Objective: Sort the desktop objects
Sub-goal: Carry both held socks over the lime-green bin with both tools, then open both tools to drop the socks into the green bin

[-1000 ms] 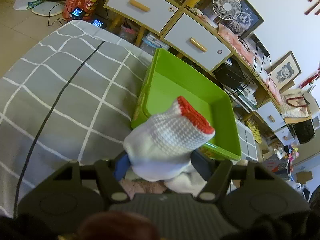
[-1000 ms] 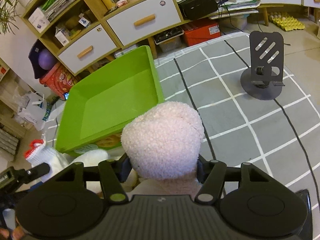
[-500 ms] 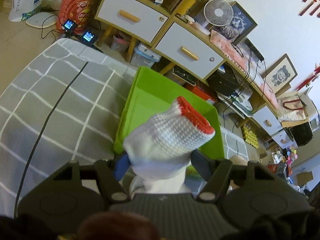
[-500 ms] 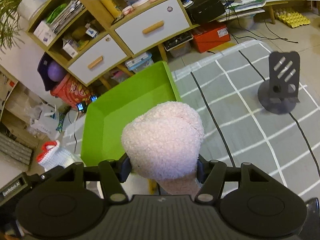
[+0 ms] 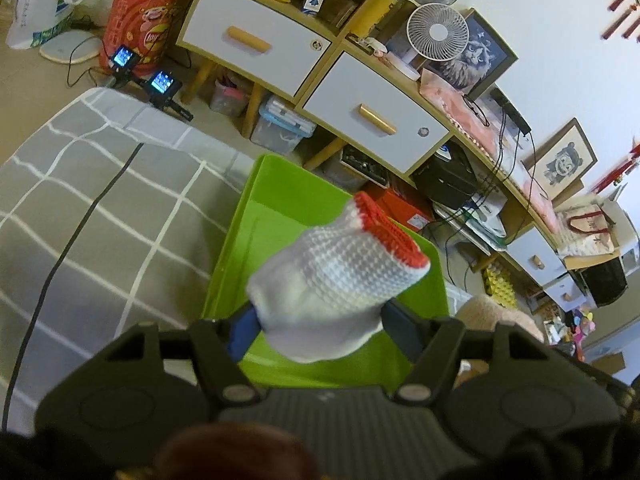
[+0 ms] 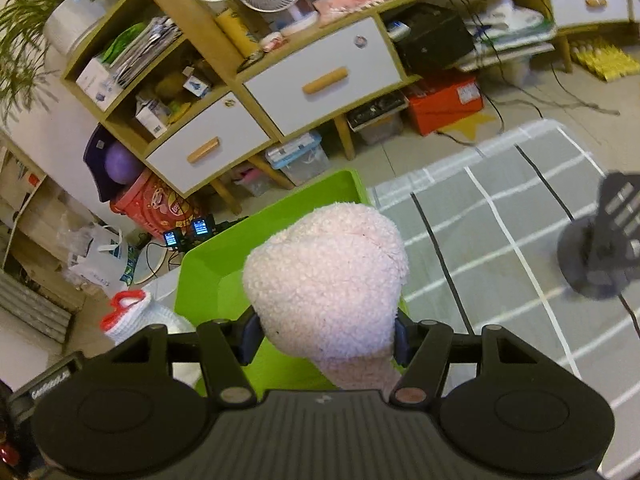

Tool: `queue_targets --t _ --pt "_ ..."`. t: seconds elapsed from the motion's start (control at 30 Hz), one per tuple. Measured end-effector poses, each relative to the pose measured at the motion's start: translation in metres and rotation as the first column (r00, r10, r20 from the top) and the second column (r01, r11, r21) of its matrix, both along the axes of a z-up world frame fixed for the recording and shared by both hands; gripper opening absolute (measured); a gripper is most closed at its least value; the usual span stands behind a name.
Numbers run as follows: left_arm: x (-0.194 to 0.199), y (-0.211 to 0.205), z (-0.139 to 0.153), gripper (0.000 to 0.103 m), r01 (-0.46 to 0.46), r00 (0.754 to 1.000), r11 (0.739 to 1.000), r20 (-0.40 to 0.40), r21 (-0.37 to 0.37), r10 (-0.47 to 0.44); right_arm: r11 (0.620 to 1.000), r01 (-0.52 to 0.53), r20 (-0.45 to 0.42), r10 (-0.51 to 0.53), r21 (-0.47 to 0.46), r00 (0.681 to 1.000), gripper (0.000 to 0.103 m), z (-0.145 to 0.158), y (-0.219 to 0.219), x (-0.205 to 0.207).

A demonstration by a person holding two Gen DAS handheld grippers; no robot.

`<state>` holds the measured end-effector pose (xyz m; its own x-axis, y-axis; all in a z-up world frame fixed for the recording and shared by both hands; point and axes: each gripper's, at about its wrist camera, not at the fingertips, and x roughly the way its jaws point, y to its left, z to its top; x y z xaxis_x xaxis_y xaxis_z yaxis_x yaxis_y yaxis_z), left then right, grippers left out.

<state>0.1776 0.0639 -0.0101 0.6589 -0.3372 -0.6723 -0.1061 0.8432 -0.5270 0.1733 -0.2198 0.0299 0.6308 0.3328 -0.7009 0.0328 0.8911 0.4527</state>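
Observation:
My left gripper (image 5: 320,330) is shut on a white knitted glove with a red cuff (image 5: 340,276), held up over the near end of a green plastic bin (image 5: 256,216). My right gripper (image 6: 324,338) is shut on a fluffy pale pink glove (image 6: 326,276), also over the green bin (image 6: 212,264). The white glove with its red cuff (image 6: 128,312) shows at the lower left of the right wrist view. The pink glove (image 5: 496,316) peeks in at the right of the left wrist view. Both fingertip pairs are hidden by the gloves.
The bin sits on a grey checked tablecloth (image 5: 100,208). A black phone stand (image 6: 604,256) stands on the cloth at the right. Beyond the table edge is a wooden cabinet with white drawers (image 5: 256,40), with boxes, a red tub (image 5: 144,32) and two small lit screens (image 5: 160,82) on the floor.
Both grippers have carried their gloves forward toward the cabinet and now hang over the bin. The phone stand has slid toward the right edge of the right wrist view.

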Motion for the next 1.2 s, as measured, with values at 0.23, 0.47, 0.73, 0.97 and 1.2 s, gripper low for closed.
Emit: queue_targets --t 0.23,0.47,0.73,0.97,1.2 --pt "0.015 -0.014 -0.019 0.068 0.01 1.0 0.998 -0.025 0.059 -0.009 0.999 -0.049 0.002 0.049 -0.021 0.999 0.062 -0.017 0.022 0.013" --pt "0.018 -0.021 -0.033 0.068 0.039 0.998 0.994 -0.053 0.105 -0.033 0.996 -0.056 -0.051 0.052 -0.066 0.997 0.062 -0.039 0.025 0.017" --pt "0.018 -0.024 -0.034 0.066 0.054 0.998 0.991 -0.051 0.119 -0.048 0.992 -0.082 -0.069 0.075 -0.096 0.995 0.061 -0.049 0.03 0.016" --pt "0.016 -0.022 -0.032 0.074 0.052 0.998 0.993 -0.045 0.107 -0.048 0.992 -0.078 -0.063 0.072 -0.102 0.995 0.061 -0.047 0.031 0.013" --pt "0.014 -0.023 -0.03 0.085 0.057 0.998 0.993 -0.045 0.1 -0.053 0.99 -0.084 -0.062 0.078 -0.114 0.995 0.063 -0.043 0.032 0.01"
